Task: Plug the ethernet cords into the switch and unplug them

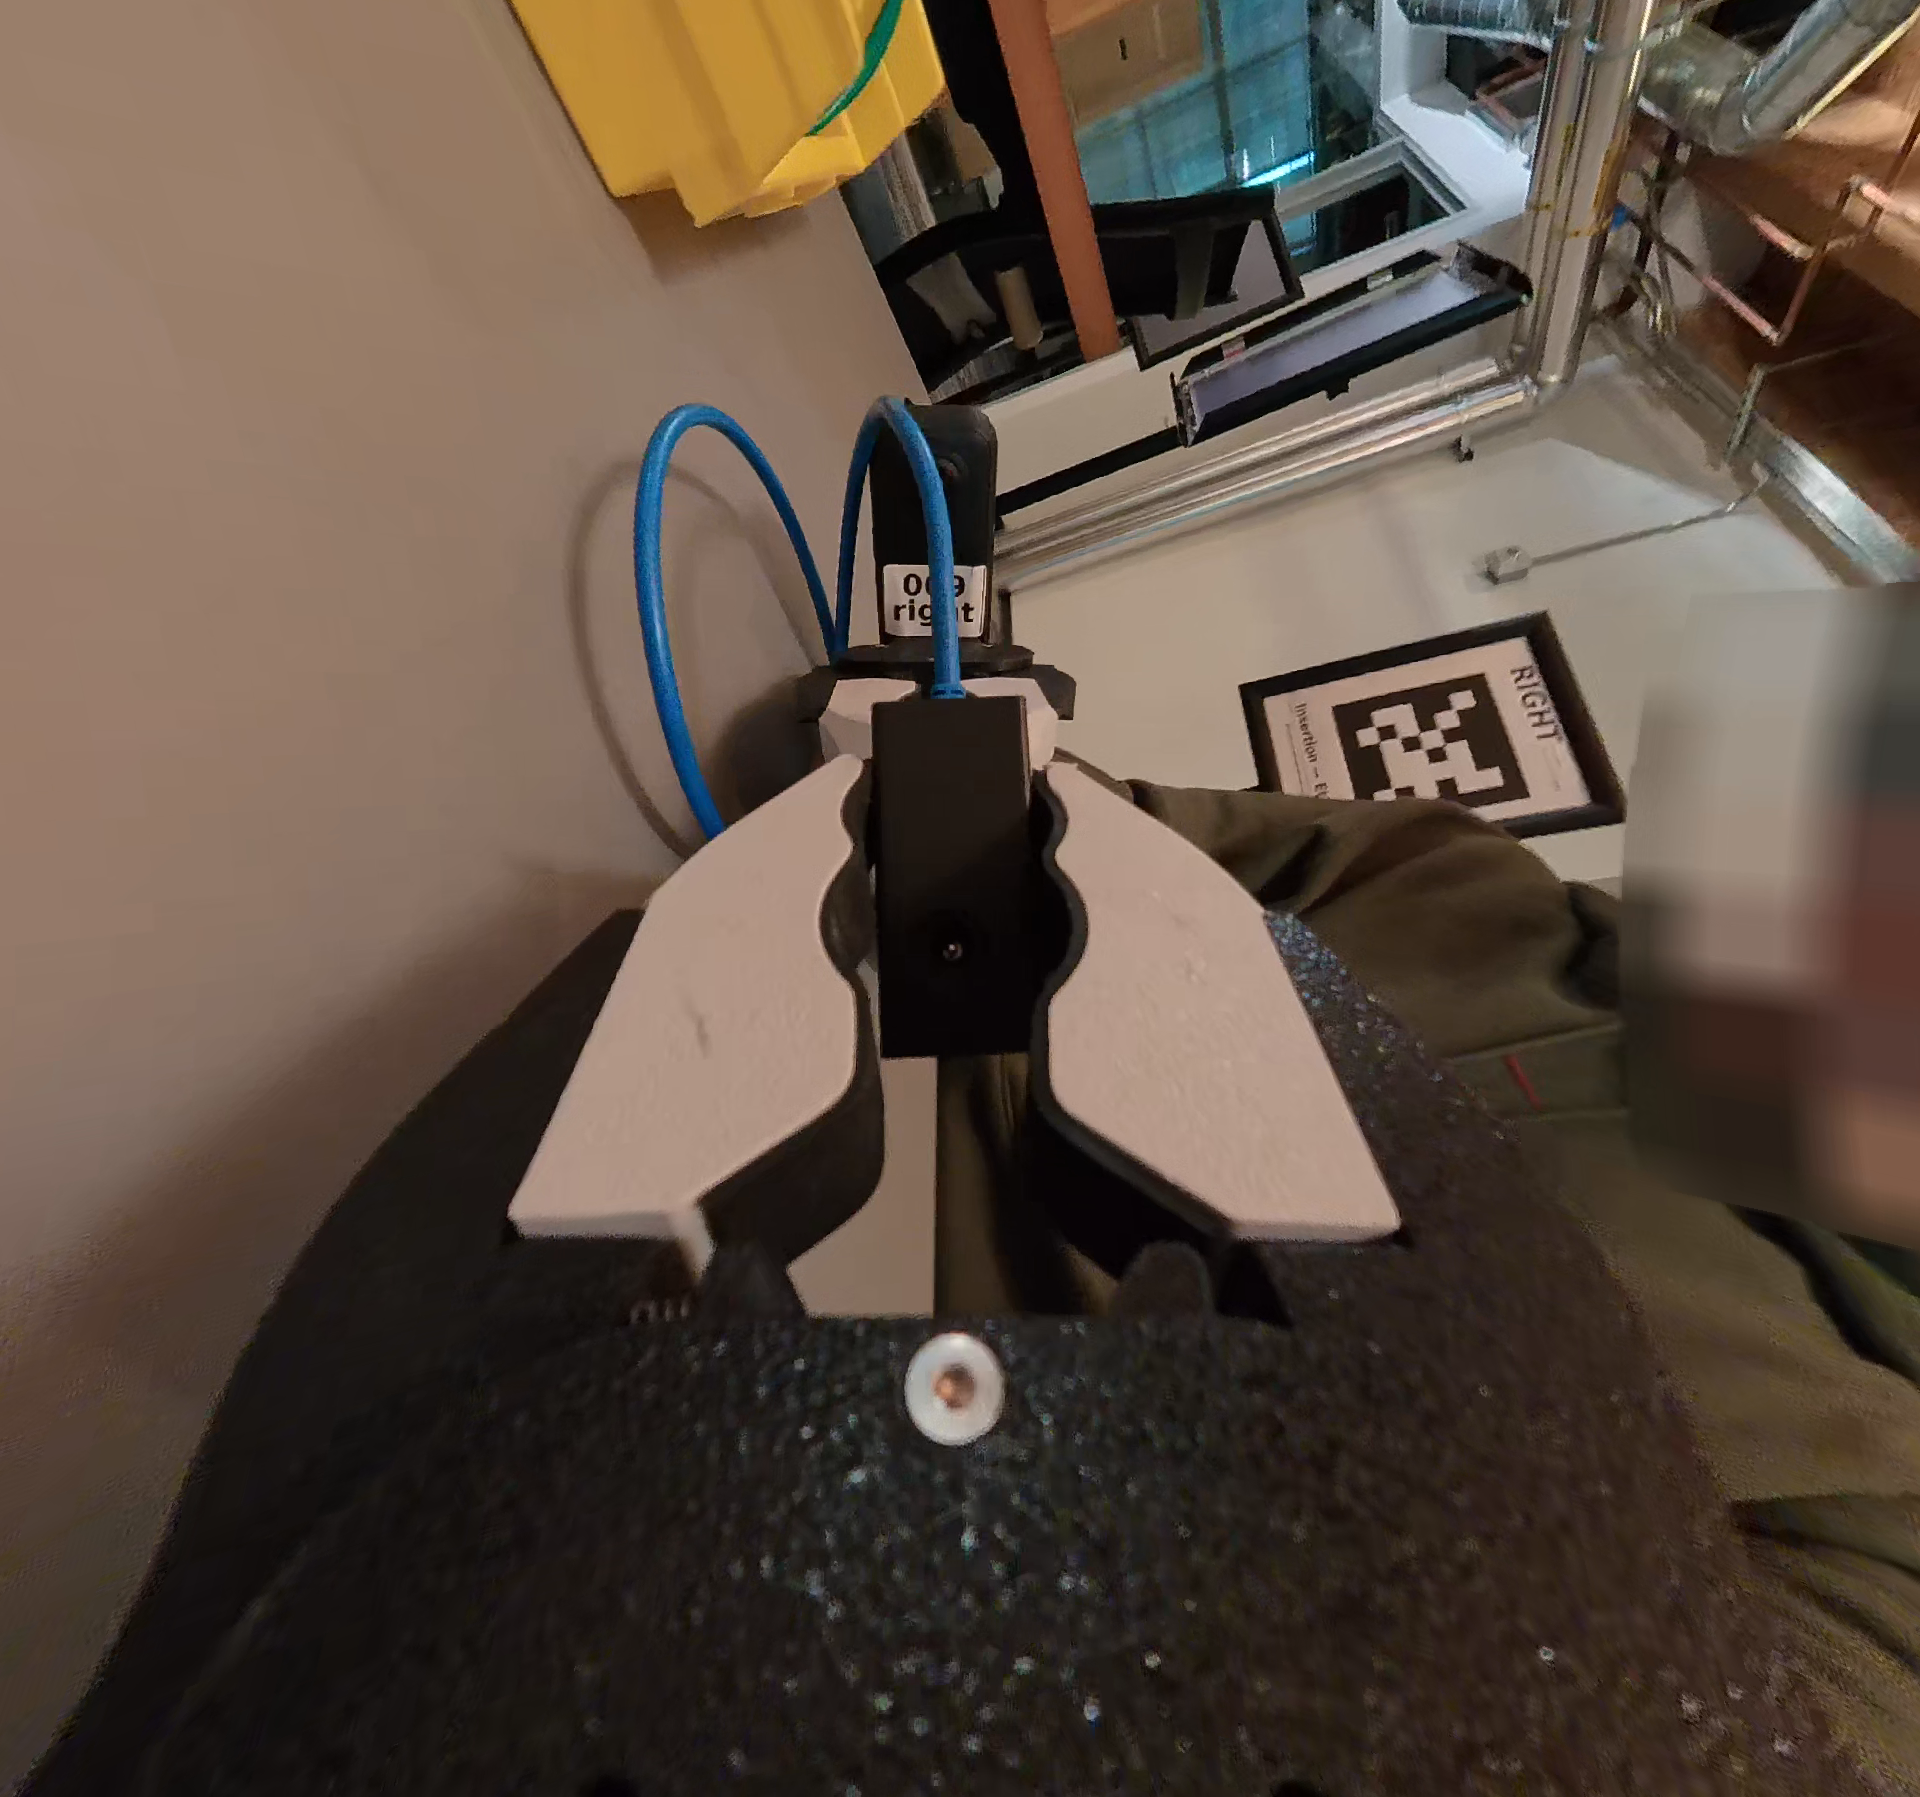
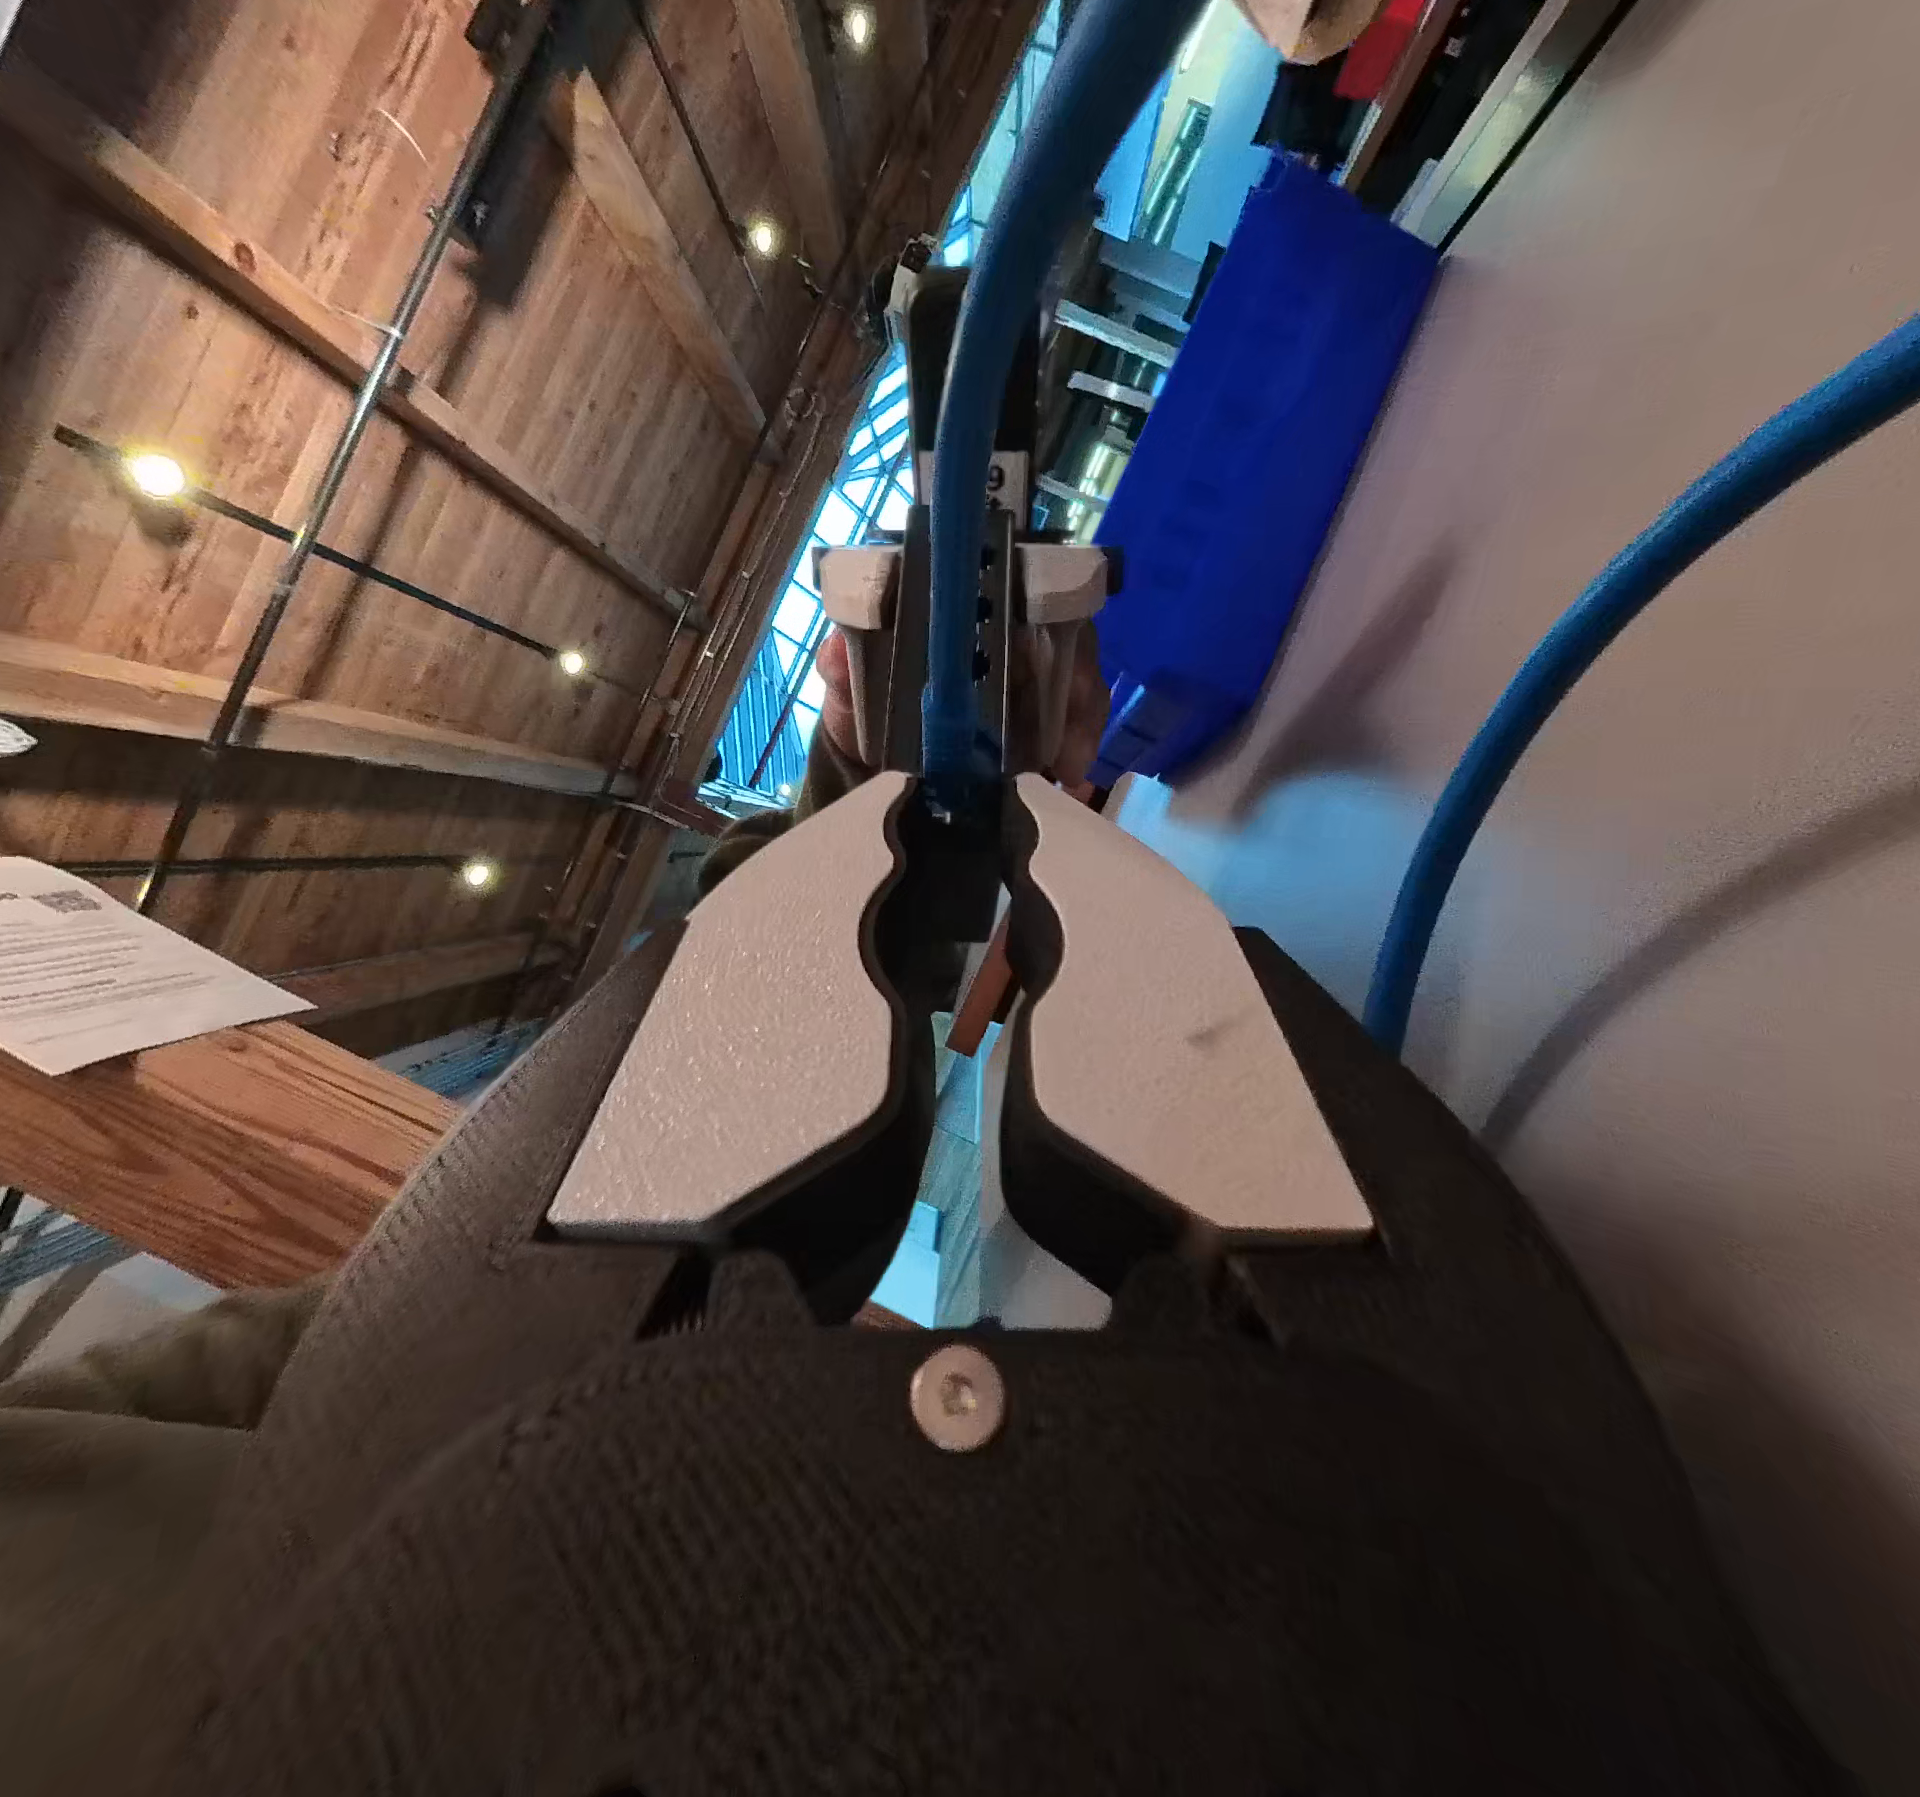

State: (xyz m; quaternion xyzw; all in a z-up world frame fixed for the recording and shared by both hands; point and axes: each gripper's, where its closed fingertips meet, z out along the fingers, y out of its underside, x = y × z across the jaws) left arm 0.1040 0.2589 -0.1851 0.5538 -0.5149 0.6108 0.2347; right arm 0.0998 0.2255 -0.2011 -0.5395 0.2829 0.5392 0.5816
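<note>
One small black boxy plastic switch sits clamped between the jaws of the left gripper, held by its two long side faces, a round socket facing the camera. A thin blue round-jacketed ethernet cord enters its far end and loops up and back down over the pale counter.

In the right wrist view the right gripper is closed on the cord's plug end; whether the plug is seated in a port I cannot tell.

Handling, judged:
- switch light, rigid, smooth-sided, so it could twist in the grip
- cord limp but springy
- plug latch fragile, so grip the plug body, not the jacket

A yellow plastic bin lies beyond.
</note>
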